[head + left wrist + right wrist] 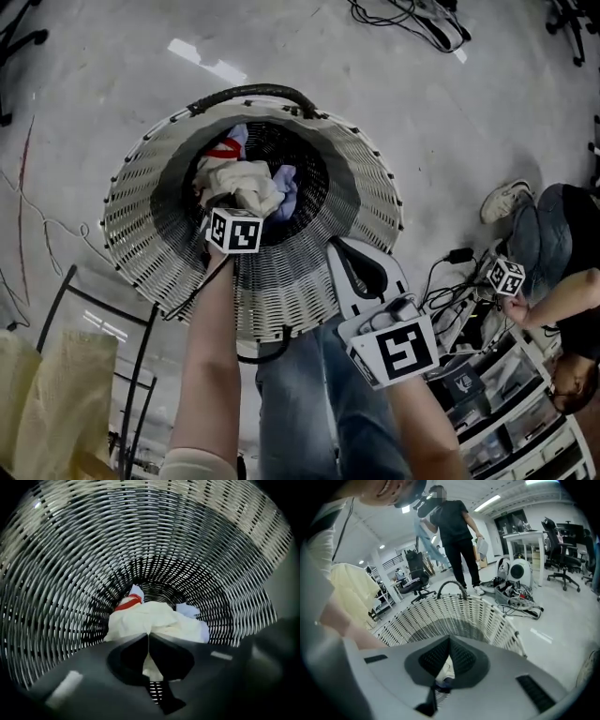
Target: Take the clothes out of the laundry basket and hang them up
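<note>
Left tongs (149, 638) tight on cream cloth (150, 618), invisible overhead

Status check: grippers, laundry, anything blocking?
Left gripper down in the laundry basket, shut on the cream garment. Right gripper shut, empty, at the near rim. Blue cloth and red-trimmed piece beside it. Nothing blocking the lift.

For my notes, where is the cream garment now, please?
Head view, left of centre: the cream garment lies inside the laundry basket, on top, under the left gripper.
</note>
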